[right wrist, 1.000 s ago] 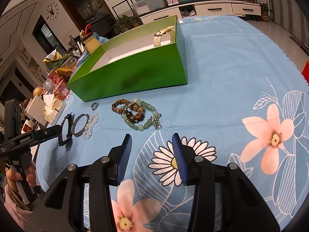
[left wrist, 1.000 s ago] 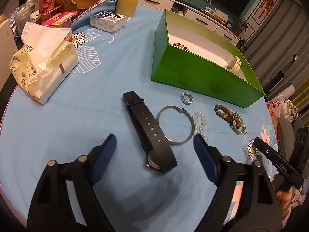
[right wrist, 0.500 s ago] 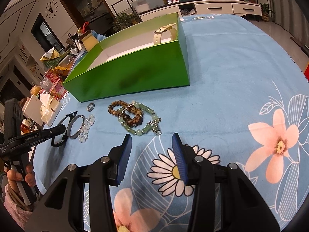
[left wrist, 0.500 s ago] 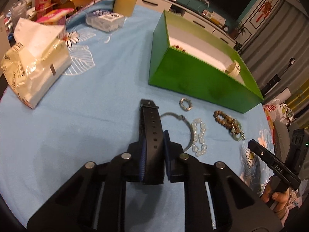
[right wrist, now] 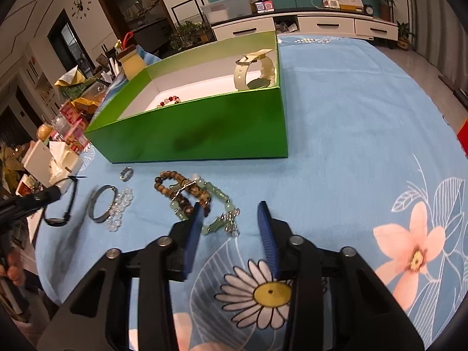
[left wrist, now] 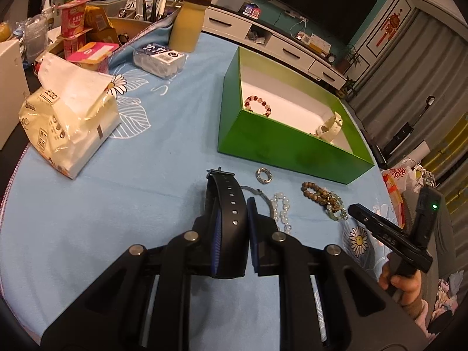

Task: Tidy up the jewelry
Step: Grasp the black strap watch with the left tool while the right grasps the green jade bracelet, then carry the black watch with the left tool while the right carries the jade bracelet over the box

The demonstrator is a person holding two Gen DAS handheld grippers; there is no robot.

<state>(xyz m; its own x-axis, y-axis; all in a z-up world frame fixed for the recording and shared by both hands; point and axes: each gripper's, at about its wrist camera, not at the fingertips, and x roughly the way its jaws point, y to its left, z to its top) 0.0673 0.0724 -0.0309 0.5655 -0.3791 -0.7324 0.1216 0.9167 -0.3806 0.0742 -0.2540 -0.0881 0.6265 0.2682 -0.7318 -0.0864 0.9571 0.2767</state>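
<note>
Both pads of left gripper (left wrist: pixel 232 231) pinch black watch (left wrist: pixel 228 219) (box (left wrist: pixel 280 143) rim near).

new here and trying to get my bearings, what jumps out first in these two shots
The bright green box dominates the back of the blue flowered tablecloth, with a cream watch and a red-beaded bracelet already inside. Up front, the left gripper is shut on a black watch. The right gripper is closing near the green bead bracelet, without pressing on it.
</note>
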